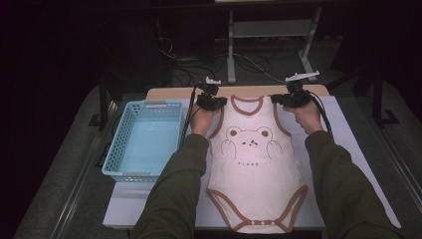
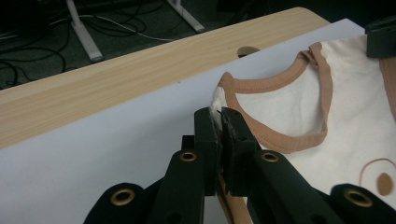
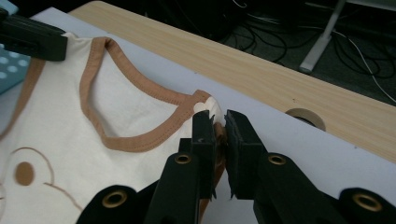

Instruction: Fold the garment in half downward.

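A cream baby bodysuit (image 1: 254, 164) with brown trim and a bear print lies front up on a white sheet, its neck toward the far edge. My left gripper (image 1: 214, 102) is shut on the bodysuit's left shoulder strap (image 2: 219, 100); in the left gripper view the cream cloth is pinched between the black jaws of the left gripper (image 2: 219, 119). My right gripper (image 1: 291, 99) is shut on the right shoulder strap (image 3: 208, 105), and the right gripper (image 3: 219, 123) has cloth caught between its jaws. Both shoulders are held a little above the sheet.
A light blue plastic basket (image 1: 144, 139) stands empty on the left of the white sheet (image 1: 343, 144). The wooden table edge (image 1: 174, 92) runs behind it, with a round cable hole (image 3: 306, 116). Cables and metal stand legs (image 1: 231, 55) lie on the floor beyond.
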Demonstrator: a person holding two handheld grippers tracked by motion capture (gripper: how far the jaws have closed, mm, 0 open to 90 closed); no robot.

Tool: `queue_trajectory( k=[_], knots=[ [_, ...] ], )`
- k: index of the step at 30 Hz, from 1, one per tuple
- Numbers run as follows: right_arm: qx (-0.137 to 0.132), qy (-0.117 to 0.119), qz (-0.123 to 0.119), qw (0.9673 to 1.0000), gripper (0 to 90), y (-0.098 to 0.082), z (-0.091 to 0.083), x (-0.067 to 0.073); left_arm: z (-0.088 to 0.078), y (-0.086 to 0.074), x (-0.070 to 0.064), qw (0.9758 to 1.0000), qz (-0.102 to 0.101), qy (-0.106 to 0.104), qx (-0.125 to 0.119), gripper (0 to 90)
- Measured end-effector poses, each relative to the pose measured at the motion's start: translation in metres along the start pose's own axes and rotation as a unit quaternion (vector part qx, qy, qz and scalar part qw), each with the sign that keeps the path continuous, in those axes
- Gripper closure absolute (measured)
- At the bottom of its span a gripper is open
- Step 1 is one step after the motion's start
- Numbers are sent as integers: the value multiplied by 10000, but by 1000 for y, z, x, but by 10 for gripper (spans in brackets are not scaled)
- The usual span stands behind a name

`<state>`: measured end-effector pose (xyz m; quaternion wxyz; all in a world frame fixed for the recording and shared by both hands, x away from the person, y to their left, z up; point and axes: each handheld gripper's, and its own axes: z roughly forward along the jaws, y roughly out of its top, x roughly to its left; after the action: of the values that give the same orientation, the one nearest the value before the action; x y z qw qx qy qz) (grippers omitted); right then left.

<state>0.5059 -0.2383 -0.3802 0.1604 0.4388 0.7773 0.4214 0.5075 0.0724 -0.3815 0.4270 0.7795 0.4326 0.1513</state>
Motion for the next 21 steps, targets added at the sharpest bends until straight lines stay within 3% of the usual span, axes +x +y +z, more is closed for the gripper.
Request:
queue_trajectory(
  k=[9, 21],
  knots=[
    [-125, 319, -60, 9994, 817, -8, -22, 12, -25, -5, -12, 9999, 76, -132, -19, 851],
    [-106, 536, -259, 9982, 818, -28, -39, 27, -51, -21, -29, 9993, 289, -227, -3, 852]
  ],
)
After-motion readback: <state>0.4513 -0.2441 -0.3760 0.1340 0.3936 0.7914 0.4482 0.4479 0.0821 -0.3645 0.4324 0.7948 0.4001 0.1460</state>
